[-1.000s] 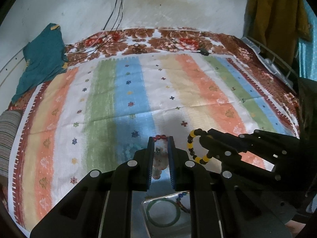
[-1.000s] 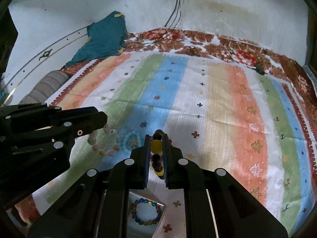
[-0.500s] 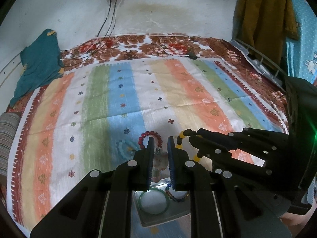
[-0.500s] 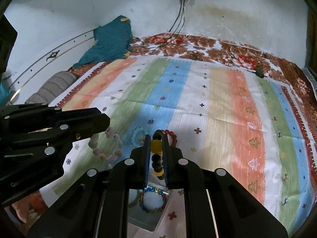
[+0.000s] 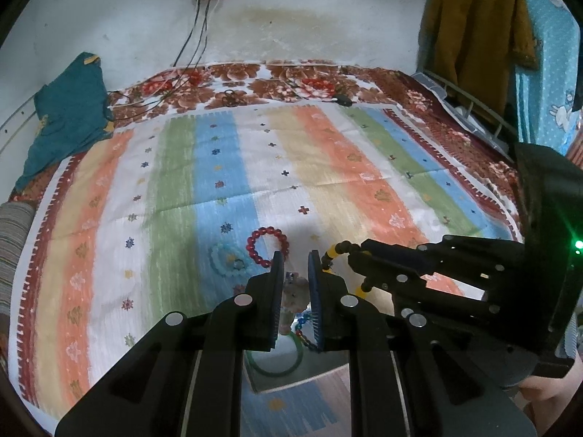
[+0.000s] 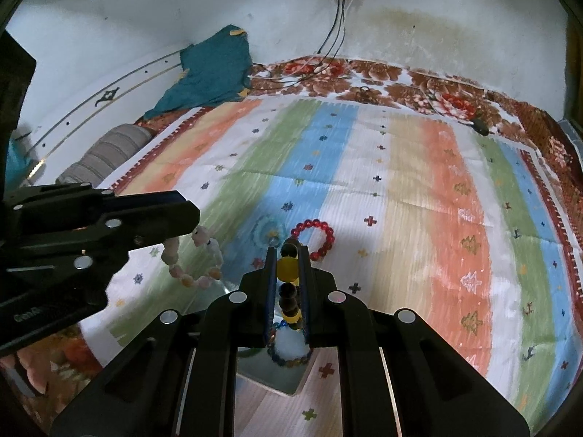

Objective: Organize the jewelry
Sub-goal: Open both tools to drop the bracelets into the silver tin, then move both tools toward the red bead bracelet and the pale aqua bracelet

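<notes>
In the left wrist view my left gripper (image 5: pixel 295 260) is shut on a pale pink bead bracelet (image 5: pixel 293 293) that hangs between its fingers. To its right, my right gripper (image 5: pixel 355 255) holds a yellow and black bead bracelet (image 5: pixel 333 251). The right wrist view shows my right gripper (image 6: pixel 288 255) shut on that bracelet (image 6: pixel 288 271), and my left gripper (image 6: pixel 193 218) with the pink bracelet (image 6: pixel 193 266) dangling. A red bead bracelet (image 5: pixel 267 245) and a light blue one (image 5: pixel 226 260) lie on the striped cloth just ahead. Below both grippers, a tray (image 6: pixel 288 378) holds a green bangle (image 5: pixel 277 362) and a multicoloured bracelet (image 6: pixel 291 355).
The striped cloth (image 5: pixel 328 167) covers a bed against a white wall. A teal garment (image 5: pixel 65 109) and a striped pillow (image 6: pixel 105 153) lie at the left, and cables (image 5: pixel 189 83) run from a wall socket. A brown garment (image 5: pixel 473 32) hangs at the right.
Both grippers have drawn back toward the near edge with their bracelets still held. The red and light blue bracelets now show in full ahead of the fingertips.
</notes>
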`<state>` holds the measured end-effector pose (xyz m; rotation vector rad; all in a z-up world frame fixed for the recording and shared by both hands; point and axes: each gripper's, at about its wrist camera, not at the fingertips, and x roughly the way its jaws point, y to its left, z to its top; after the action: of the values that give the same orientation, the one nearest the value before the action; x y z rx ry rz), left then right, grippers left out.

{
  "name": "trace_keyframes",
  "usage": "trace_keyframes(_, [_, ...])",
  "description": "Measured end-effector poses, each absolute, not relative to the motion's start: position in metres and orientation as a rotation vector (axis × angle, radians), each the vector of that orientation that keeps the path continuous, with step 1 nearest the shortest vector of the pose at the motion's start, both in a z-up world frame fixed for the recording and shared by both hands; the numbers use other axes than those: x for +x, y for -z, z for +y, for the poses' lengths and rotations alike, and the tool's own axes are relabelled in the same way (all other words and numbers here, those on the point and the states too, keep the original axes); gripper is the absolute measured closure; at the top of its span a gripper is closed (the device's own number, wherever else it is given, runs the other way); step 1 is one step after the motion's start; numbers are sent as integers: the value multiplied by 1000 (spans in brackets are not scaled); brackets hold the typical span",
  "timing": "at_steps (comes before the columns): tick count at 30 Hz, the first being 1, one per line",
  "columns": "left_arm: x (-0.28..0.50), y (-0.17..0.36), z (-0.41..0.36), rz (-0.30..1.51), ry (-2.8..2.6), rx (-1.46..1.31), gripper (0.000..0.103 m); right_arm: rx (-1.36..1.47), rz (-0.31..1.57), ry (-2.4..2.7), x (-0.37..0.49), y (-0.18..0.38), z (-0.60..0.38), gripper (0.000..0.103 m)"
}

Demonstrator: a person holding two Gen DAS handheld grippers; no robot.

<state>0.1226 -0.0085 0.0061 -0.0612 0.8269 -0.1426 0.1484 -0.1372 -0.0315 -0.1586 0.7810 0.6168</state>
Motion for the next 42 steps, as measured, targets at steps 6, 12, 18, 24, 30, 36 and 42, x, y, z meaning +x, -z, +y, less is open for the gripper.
trace_keyframes(6, [114, 0, -8, 847, 146, -59, 90, -154, 787, -638, 138, 32, -140, 91])
trace_keyframes(12, [107, 1, -6, 850, 142, -74, 73, -152, 835, -615, 139, 38, -143, 86])
trace_keyframes(18, [109, 4, 6, 857, 115, -103, 62, -146, 851, -578, 143, 42, -152, 69])
trace_keyframes(24, [112, 6, 16, 863, 98, -128, 62, -145, 865, -579, 147, 45, -152, 68])
trace_keyframes(30, [114, 8, 24, 869, 87, -153, 62, -131, 867, -575, 151, 45, -154, 61])
trace_keyframes(36, [116, 11, 23, 881, 83, -141, 61, -112, 869, -571, 159, 44, -155, 55])
trace_keyframes(42, [117, 12, 21, 882, 80, -126, 54, -108, 857, -579, 161, 40, -155, 47])
